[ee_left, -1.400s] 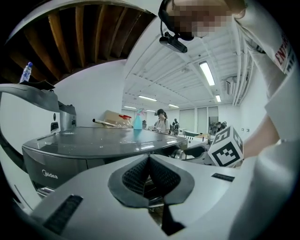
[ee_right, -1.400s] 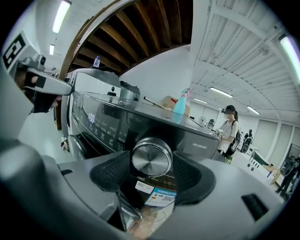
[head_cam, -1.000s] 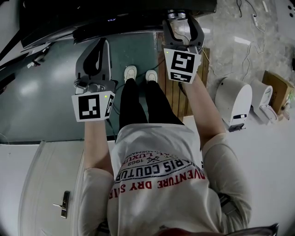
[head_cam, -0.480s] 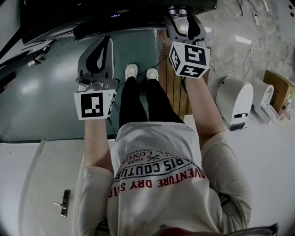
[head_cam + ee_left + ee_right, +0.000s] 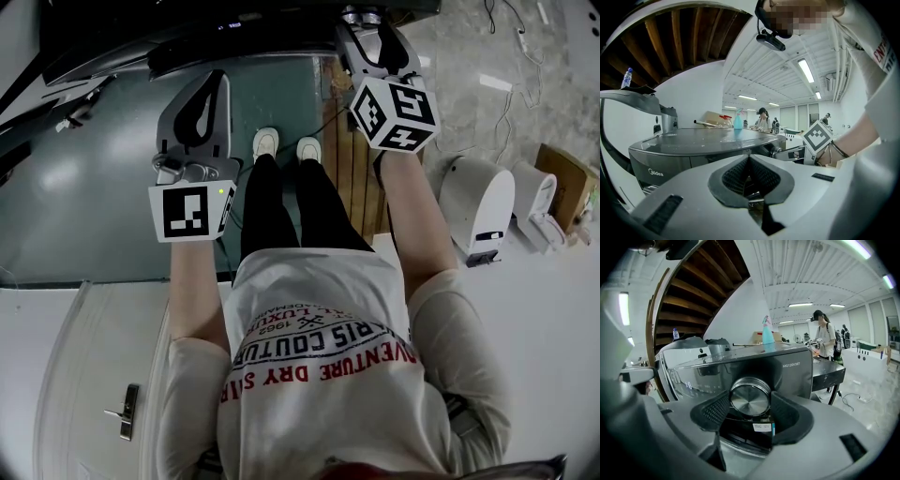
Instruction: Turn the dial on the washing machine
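Jaws of right gripper (image 5: 750,402) pinch round brushed-metal dial (image 5: 750,395) on dark grey glossy washing machine (image 5: 801,376); left gripper (image 5: 750,176) jaws pressed together, empty. Wooden stair underside (image 5: 693,291) above, white strip-lit ceiling (image 5: 811,282).

Head view's no help here: the right tongs (image 5: 364,23) cover the round brushed-metal dial (image 5: 750,397) completely, and the dark grey washing machine (image 5: 141,37) runs off the top edge. Up close, black pads (image 5: 712,412) hide the dial's sides, and the small white sticker (image 5: 762,427) underneath is unreadable.
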A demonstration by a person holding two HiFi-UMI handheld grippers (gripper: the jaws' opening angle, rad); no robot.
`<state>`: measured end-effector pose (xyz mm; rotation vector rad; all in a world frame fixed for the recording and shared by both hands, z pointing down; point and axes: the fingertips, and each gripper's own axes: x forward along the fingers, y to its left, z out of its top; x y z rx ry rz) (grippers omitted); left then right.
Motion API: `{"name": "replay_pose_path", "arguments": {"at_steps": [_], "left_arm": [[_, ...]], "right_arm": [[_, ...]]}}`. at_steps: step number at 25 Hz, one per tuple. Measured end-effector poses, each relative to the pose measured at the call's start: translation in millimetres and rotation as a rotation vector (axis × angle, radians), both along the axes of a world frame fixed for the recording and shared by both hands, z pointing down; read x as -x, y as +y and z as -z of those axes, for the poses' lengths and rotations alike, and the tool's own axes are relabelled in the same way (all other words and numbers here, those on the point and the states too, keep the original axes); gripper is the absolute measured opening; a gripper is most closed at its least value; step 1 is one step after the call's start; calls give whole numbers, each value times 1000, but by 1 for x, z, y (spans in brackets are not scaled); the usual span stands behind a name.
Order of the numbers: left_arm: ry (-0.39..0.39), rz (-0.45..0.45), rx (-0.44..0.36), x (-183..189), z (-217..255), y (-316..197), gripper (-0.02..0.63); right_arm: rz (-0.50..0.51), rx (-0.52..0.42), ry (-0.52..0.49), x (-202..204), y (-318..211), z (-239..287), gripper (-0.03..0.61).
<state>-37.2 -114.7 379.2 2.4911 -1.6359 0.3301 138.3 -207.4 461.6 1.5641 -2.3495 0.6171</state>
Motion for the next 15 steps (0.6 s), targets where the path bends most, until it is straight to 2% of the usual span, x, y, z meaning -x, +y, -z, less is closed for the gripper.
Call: {"name": "replay_pose_path", "arguments": {"at_steps": [7,15], "left_arm": [[11,22,23,3,-4,8,15],[24,57,35,12,-9,12,15]], "right_arm": [[148,-129,345,13,14,4,310],[152,-304,713,15,7,6,309]]}}
